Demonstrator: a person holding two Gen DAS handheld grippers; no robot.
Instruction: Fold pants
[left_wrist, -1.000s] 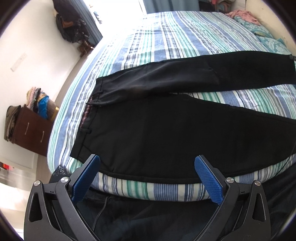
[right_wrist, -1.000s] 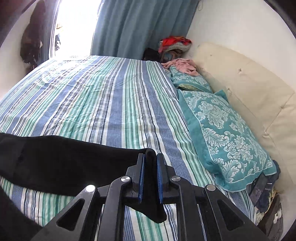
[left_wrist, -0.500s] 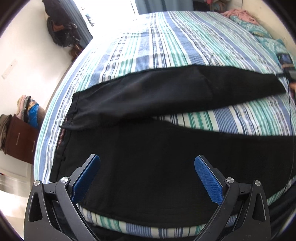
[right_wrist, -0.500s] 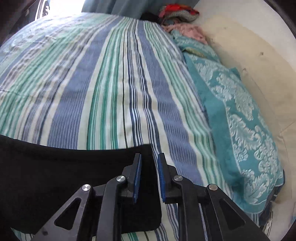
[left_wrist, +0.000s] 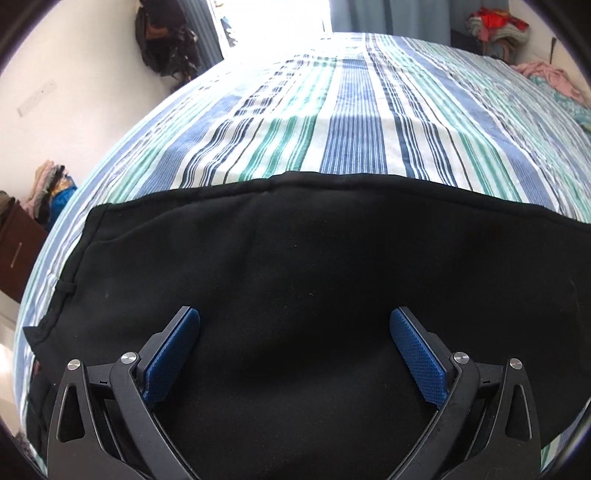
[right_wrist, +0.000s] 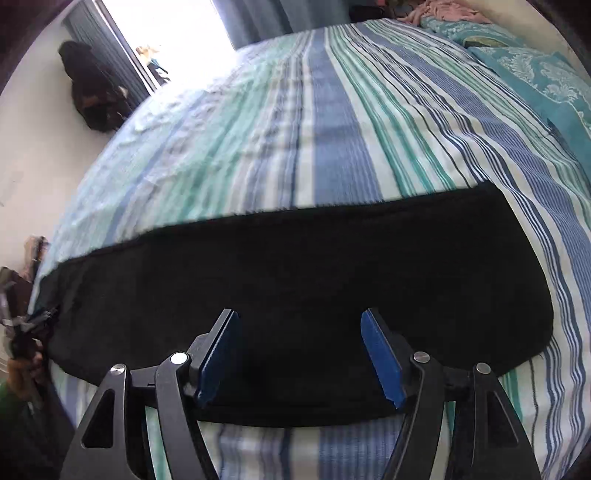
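Black pants (left_wrist: 295, 251) lie flat on the striped bed, one leg folded over the other into a single long band. In the left wrist view the waistband end (left_wrist: 70, 266) is at the left. My left gripper (left_wrist: 294, 323) is open and empty, low over the pants near the waist. In the right wrist view the pants (right_wrist: 295, 266) stretch across the frame, with the leg cuffs (right_wrist: 532, 295) at the right. My right gripper (right_wrist: 298, 319) is open and empty just over the near edge of the legs.
The blue, green and white striped bedsheet (left_wrist: 351, 110) extends beyond the pants. Teal patterned pillows (right_wrist: 546, 81) lie at the far right. A dark wooden dresser (left_wrist: 14, 251) stands left of the bed. A bright window and curtains (left_wrist: 277, 22) are behind.
My right gripper let go of the leg cuff and opened; the far leg now lies over the near leg. My left gripper moved forward and lower over the pants, staying open.
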